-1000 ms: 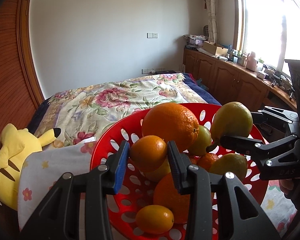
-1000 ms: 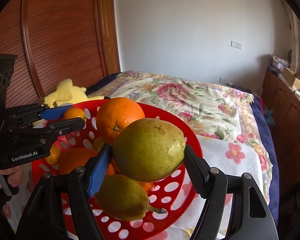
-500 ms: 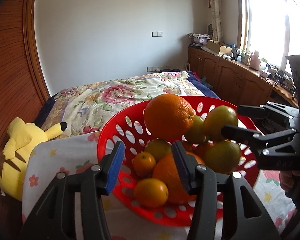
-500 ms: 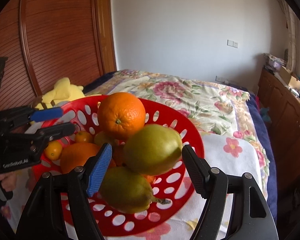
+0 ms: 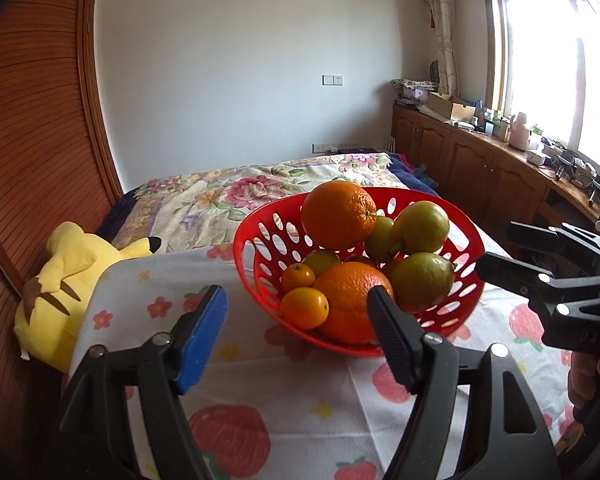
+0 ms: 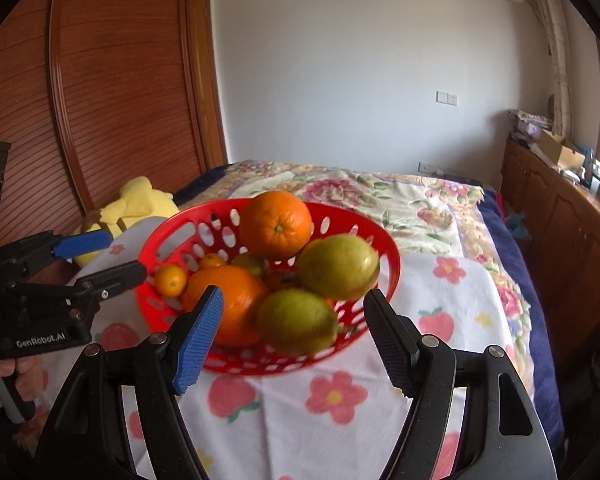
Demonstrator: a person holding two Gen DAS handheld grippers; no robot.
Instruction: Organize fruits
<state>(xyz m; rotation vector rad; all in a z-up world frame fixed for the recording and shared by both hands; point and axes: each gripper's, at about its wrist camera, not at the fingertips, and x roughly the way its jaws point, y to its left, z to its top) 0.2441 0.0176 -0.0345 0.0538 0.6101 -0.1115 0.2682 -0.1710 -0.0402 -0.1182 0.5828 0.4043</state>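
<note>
Both grippers hung tilted downward, short of the red basket of fruit on the flowered cloth. The left gripper had just been opening — nothing between its jaws. The right gripper stood open too — empty.

You see a red slotted basket of orange and green fruit on a white, strawberry-and-flower-printed cloth.

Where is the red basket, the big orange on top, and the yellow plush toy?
red basket (image 5: 268,240): left wrist view, on its holed left wall.
big orange on top (image 5: 338,214): left wrist view, middle of its peel.
yellow plush toy (image 5: 66,276): left wrist view, on its body.
</note>
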